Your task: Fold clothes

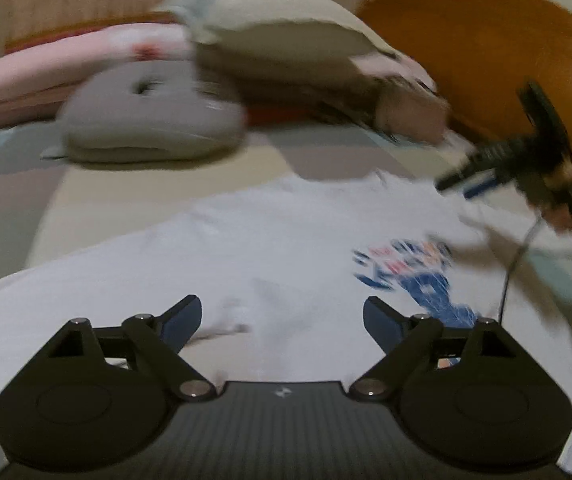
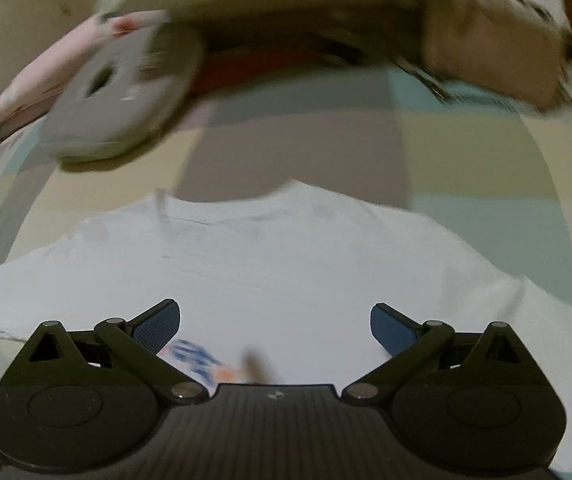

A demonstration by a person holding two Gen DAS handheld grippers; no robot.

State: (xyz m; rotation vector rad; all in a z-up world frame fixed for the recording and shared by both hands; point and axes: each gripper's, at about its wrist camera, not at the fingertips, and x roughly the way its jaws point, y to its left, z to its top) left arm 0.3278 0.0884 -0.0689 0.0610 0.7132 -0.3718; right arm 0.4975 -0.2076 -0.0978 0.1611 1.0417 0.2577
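Looking down both grippers, you have the white T-shirt (image 1: 270, 248) lying on the patchwork bed cover (image 2: 466, 152), with its blue print (image 1: 410, 276) facing up. Your left gripper (image 1: 282, 320) hovers over it with jaws wide and nothing between them; your right gripper (image 2: 274, 328) is likewise spread wide and empty. The shirt looks mostly flat, though blur hides whether the sleeves or sides are turned in. No finished compact fold shows, so folding seems left. Pillows (image 1: 150, 120) sit beyond.
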